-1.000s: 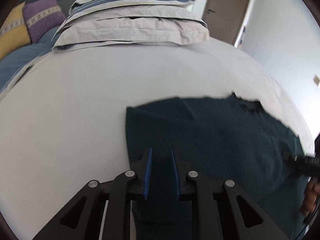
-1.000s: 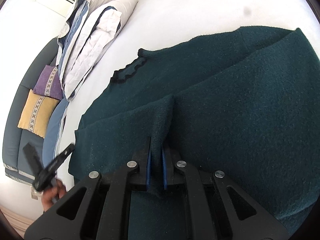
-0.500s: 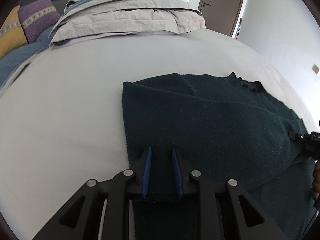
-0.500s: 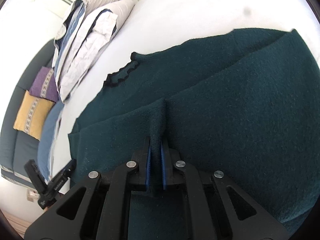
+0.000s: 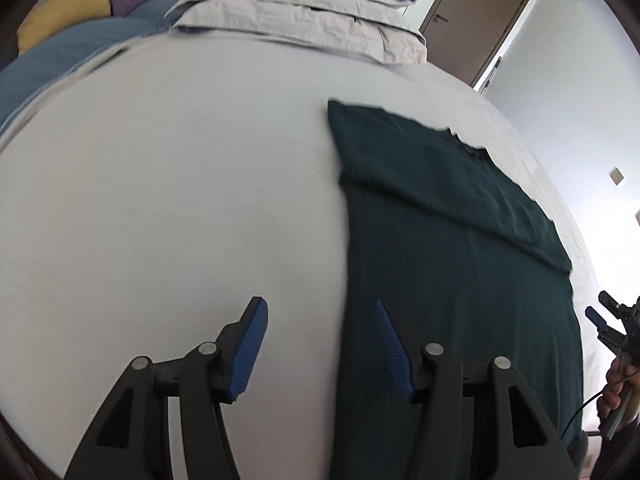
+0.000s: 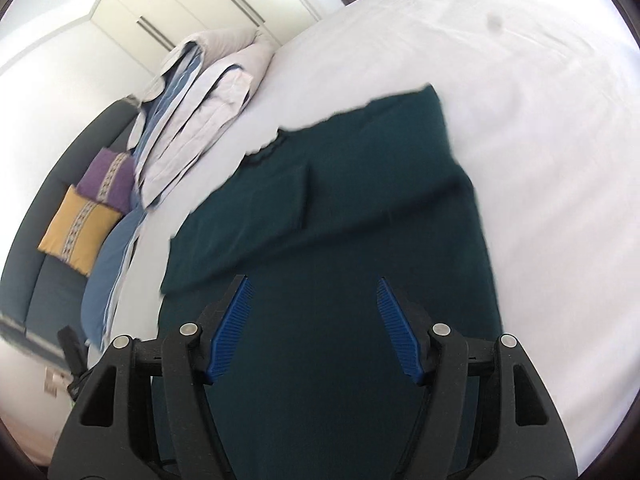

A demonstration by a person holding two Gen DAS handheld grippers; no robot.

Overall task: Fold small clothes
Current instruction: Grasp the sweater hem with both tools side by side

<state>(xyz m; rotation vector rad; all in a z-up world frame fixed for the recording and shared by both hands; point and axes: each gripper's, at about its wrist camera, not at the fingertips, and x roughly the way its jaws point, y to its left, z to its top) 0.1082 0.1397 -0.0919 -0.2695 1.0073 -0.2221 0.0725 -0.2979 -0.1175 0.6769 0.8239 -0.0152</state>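
A dark green knitted sweater (image 5: 452, 264) lies flat on the white bed (image 5: 180, 200), its sleeves folded over the body and its collar at the far end. My left gripper (image 5: 320, 320) hovers at the sweater's left edge, jaws opening, with nothing between its blue pads. In the right wrist view the sweater (image 6: 340, 240) fills the middle. My right gripper (image 6: 312, 300) hangs above the sweater's lower part, jaws opening and holding nothing. The right gripper (image 5: 612, 328) and a hand also show at the left wrist view's right edge.
A stack of folded grey and blue bedding (image 5: 304, 12) lies at the head of the bed. Yellow (image 6: 80, 228) and purple (image 6: 108, 176) cushions sit on a dark sofa at the left. A brown door (image 5: 480, 16) and white wardrobes (image 6: 192, 4) stand beyond.
Both grippers let go of the green fabric and opened wide. The sweater now lies flat with the fold laid down. The left gripper shifted left to the sweater's edge; the right pulled back and up.
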